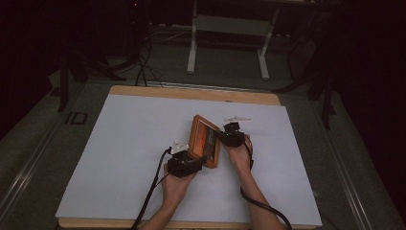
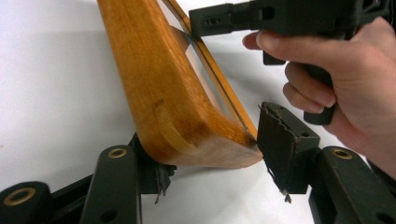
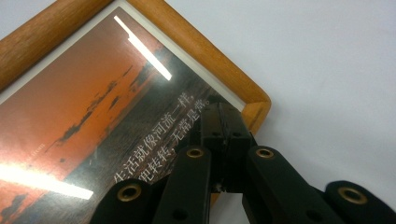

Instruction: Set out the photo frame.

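A wooden picture frame (image 1: pixel 205 139) with an orange sunset print stands tilted on edge at the middle of the white sheet. My left gripper (image 1: pixel 195 161) is at its near corner. In the left gripper view the frame's rounded corner (image 2: pixel 187 126) sits between the jaws, with the right pad (image 2: pixel 280 149) against it and the left pad tucked under the wood. My right gripper (image 1: pixel 222 136) is on the frame's right side. In the right gripper view its jaws (image 3: pixel 222 112) are shut together, tips resting on the print's glass (image 3: pixel 93 107) near a corner.
A white sheet (image 1: pixel 134 143) covers the wooden table board (image 1: pixel 191 92). A small pale object (image 1: pixel 238 118) lies just behind the frame. Cables trail from both grippers toward the near edge. Beyond the table stand a white stand's legs (image 1: pixel 192 52) on a dark floor.
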